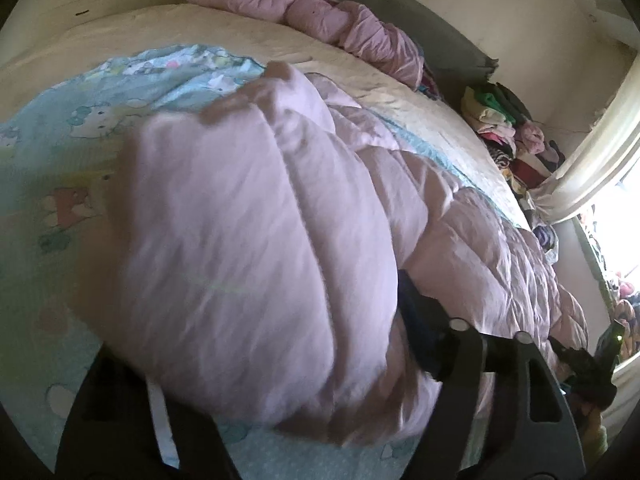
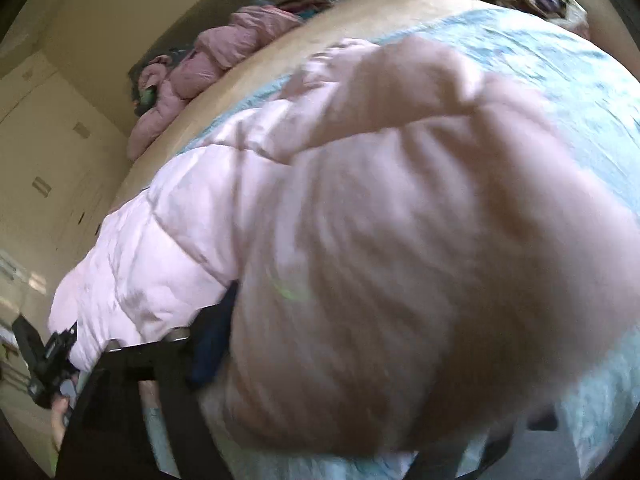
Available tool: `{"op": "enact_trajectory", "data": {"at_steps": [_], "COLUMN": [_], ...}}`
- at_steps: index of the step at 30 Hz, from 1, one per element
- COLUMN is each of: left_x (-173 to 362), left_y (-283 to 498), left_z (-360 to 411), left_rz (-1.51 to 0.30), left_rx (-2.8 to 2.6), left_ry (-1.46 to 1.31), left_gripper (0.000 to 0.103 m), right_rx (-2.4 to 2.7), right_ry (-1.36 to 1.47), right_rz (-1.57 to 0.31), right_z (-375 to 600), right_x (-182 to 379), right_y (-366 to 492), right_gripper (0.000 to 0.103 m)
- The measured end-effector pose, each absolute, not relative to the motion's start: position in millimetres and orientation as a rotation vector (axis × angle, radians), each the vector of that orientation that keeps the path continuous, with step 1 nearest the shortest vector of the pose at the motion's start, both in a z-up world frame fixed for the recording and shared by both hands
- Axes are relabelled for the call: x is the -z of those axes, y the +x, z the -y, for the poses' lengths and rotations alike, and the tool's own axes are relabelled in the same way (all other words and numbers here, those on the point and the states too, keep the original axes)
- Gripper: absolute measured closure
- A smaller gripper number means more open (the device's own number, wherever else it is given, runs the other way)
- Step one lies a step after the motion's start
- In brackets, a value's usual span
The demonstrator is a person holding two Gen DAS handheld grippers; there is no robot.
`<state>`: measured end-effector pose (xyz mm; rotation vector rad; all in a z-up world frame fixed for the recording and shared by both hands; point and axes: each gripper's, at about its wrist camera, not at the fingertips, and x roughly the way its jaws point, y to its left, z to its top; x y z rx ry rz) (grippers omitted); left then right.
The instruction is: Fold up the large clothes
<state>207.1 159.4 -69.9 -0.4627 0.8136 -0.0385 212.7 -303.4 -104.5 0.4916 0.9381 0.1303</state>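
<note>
A puffy pale pink quilted jacket (image 1: 248, 216) lies in a thick bundle on a light blue cartoon-print blanket (image 1: 68, 128) on the bed. In the left wrist view my left gripper (image 1: 260, 320) straddles one end of the bundle with its jaws wide. The dark blue pad (image 1: 416, 320) sits beside the fabric and the other finger is hidden under the jacket. In the right wrist view my right gripper (image 2: 376, 360) stands wide around the other end of the jacket (image 2: 400, 240). One blue pad (image 2: 212, 344) shows at the left and the other finger is mostly covered.
A second pink jacket (image 1: 320, 12) lies crumpled at the bed's far edge on the cream bedspread (image 1: 400, 80). A pile of mixed clothes (image 1: 508, 128) is heaped beside a tied curtain (image 1: 600, 152) and a bright window. Cream cupboards (image 2: 52, 152) stand by the bed.
</note>
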Motion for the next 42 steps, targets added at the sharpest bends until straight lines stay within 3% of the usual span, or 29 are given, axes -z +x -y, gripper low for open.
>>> {"op": "enact_trajectory", "data": {"at_steps": [3,10,16,26,42], "left_x": [58.5,15.8,-10.4,-19.6,-6.2], "left_y": [189.3,130.6,88.5,41.9,30.7], "left_z": [-160.8,-149.3,-132.4,-108.8,-94.5], "left_rz": [-0.806,-0.691,-0.646,-0.621,-0.670], "left_rx": [-0.009,-0.064,-0.004,0.025,0.027], "left_ry": [-0.414,-0.228,-0.197,-0.191,-0.196], "left_gripper": [0.009,0.009,0.009,0.009,0.009], "right_rx": [-0.090,0.065,-0.039,-0.148,-0.226], "right_ry": [0.464,0.120,0.106,0.103,0.076], "right_rz": [-0.940,-0.626,-0.560,-0.556,-0.672], "right_z": [310.8,294.9,281.9,258.4,228.7], "right_x": [95.1,29.3,2.6,-12.5,19.6], "right_y": [191.0,107.5,64.6,28.4,26.1], "right_gripper": [0.014,0.004,0.004,0.004,0.004]}}
